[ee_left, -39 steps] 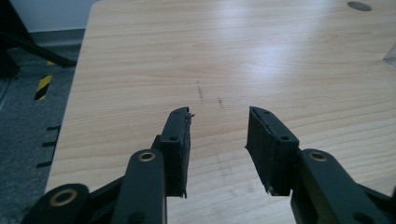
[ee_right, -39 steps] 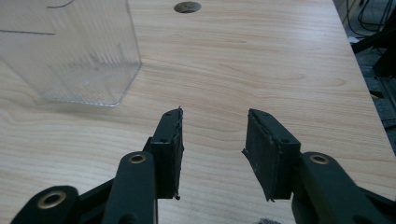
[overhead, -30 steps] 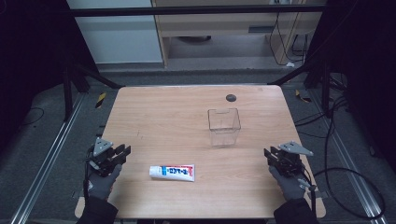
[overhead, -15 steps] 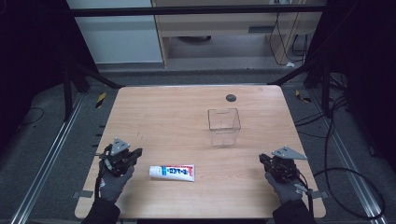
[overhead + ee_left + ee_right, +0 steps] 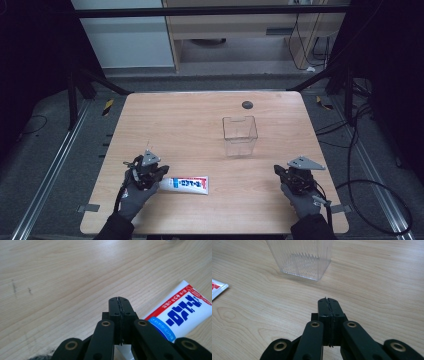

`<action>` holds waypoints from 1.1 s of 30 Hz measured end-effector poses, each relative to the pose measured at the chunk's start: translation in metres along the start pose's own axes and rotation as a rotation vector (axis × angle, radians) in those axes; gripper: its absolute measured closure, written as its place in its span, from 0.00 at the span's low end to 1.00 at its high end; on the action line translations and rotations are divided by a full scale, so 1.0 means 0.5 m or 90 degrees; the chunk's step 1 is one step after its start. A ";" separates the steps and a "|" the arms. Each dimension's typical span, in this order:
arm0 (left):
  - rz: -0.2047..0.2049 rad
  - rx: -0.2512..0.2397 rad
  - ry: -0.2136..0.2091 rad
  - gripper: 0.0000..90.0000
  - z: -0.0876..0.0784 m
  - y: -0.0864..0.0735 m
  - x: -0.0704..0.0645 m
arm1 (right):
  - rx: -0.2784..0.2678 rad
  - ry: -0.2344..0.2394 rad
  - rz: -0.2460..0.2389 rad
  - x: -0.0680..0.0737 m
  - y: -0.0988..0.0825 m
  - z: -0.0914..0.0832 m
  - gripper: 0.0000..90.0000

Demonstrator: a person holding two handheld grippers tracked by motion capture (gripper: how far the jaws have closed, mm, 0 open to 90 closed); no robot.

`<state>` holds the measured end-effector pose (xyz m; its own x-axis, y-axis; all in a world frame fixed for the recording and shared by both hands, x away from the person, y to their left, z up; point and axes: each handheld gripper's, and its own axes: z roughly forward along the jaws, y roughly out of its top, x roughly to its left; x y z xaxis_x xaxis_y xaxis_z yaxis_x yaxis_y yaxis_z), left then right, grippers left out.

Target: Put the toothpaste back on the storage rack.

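A white toothpaste tube (image 5: pixel 187 185) with blue and red print lies flat near the table's front edge. My left gripper (image 5: pixel 162 172) is shut with nothing in it, its tips just left of the tube's cap end. In the left gripper view the jaws (image 5: pixel 119 300) meet, and the tube (image 5: pixel 180 312) lies to their right. A clear plastic container (image 5: pixel 240 135) stands upright mid-table. My right gripper (image 5: pixel 277 171) rests at the front right; its jaws have just been closing and now meet on nothing (image 5: pixel 327 300). It points toward the container (image 5: pixel 302 257).
The wooden table (image 5: pixel 200 115) has a small dark round spot (image 5: pixel 247 104) near its far edge. Metal rails and cables run along the floor on both sides. The tube's flat end (image 5: pixel 217 290) shows at the left in the right gripper view.
My left gripper has moved right and slightly down, up to the tube's cap end. The jaws of both grippers have closed. The right hand has stayed about where it was.
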<state>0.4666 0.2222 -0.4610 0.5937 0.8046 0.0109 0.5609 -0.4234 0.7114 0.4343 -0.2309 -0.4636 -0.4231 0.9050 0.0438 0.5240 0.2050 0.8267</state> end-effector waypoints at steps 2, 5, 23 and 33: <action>0.008 0.009 -0.007 0.99 0.004 0.000 -0.002 | -0.001 0.000 -0.004 0.001 0.000 0.001 0.99; 0.007 0.016 -0.015 0.99 0.008 0.001 -0.004 | -0.002 0.001 -0.004 0.001 -0.001 0.002 0.98; 0.021 0.044 -0.027 0.99 0.002 -0.021 -0.001 | 0.006 0.006 0.005 -0.002 -0.001 0.003 0.94; 0.023 0.055 -0.037 0.99 -0.009 -0.034 -0.009 | -0.004 0.010 0.018 -0.006 -0.001 -0.004 0.92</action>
<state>0.4520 0.2277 -0.4701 0.6458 0.7635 -0.0070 0.5847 -0.4886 0.6476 0.4338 -0.2345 -0.4631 -0.4199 0.9043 0.0766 0.5316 0.1767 0.8284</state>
